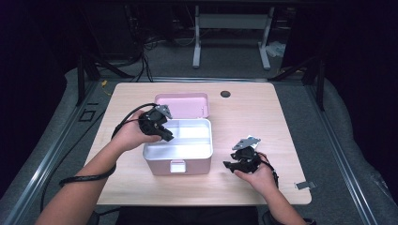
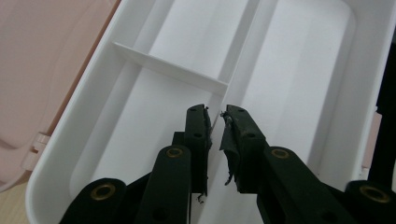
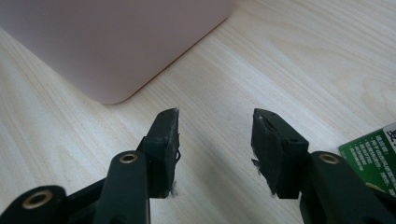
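Left gripper view puts our left tongs point(image 2: 215, 116) astride the white tray's point(image 2: 299, 70) long divider point(image 2: 240, 44), jaws nearly shut, seemingly pinching it. The divider runs straight ahead. Our right tongs point(image 3: 215, 122) gape empty over the worktop point(image 3: 289, 51), beside the pink box point(image 3: 116, 42)

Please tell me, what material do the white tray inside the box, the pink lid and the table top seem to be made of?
The white tray looks like smooth moulded plastic: thin dividers, rounded corners, soft shine. The pink lid seems to be matte plastic too, with an even colour and a moulded rim. The table top shows pale wood grain, probably laminate or veneer; which one I cannot tell.
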Available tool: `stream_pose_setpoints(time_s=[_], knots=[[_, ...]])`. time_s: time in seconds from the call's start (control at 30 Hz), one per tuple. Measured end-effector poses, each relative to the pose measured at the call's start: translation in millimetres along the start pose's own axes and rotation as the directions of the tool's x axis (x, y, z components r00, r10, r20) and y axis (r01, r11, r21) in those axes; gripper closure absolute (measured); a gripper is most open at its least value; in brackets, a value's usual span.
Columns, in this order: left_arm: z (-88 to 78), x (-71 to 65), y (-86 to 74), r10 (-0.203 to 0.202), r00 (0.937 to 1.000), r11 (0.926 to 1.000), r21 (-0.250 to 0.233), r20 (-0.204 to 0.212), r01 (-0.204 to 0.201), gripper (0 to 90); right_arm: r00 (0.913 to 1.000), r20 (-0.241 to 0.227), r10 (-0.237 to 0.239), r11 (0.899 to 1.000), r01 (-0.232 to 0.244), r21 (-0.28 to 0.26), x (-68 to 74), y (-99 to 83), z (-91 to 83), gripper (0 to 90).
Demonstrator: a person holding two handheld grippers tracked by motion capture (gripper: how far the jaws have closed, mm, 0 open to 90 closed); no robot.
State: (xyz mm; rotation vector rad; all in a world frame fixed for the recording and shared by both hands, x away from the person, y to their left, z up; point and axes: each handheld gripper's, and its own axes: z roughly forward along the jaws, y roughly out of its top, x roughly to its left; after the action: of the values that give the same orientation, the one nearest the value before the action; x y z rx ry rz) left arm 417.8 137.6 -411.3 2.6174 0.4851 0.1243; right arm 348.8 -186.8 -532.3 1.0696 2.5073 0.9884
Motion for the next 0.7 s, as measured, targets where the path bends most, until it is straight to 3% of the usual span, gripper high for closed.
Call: stream_pose_setpoints(time_s=[0.2, 0.37, 0.43, 0.7], knots=[[5.8, -3.1, 14.4, 0.057, 0.9984, 0.9958, 0.072, 0.002, -0.057, 80.9, 1.0, -0.002, 0.0, 1.0, 0.0, 0.004, 0.2, 0.0, 0.4, 51.1], [12.4, -6.2, 25.8, 0.103, 0.9946, 0.9838, 0.147, 0.0, -0.102, 82.3, 1.0, -0.001, -0.004, 1.0, 0.004, 0.003, 0.7, -0.1, 0.5, 51.1], [14.7, -7.0, 29.4, 0.135, 0.9908, 0.9751, 0.178, 0.0, -0.133, 82.9, 1.0, -0.001, -0.002, 1.0, 0.002, 0.003, 0.8, -0.1, 0.5, 51.1], [19.3, -5.3, 35.5, 0.179, 0.9834, 0.9583, 0.221, 0.031, -0.181, 85.0, 1.0, -0.003, -0.002, 1.0, 0.002, 0.002, 0.6, -0.3, 0.4, 51.1]])
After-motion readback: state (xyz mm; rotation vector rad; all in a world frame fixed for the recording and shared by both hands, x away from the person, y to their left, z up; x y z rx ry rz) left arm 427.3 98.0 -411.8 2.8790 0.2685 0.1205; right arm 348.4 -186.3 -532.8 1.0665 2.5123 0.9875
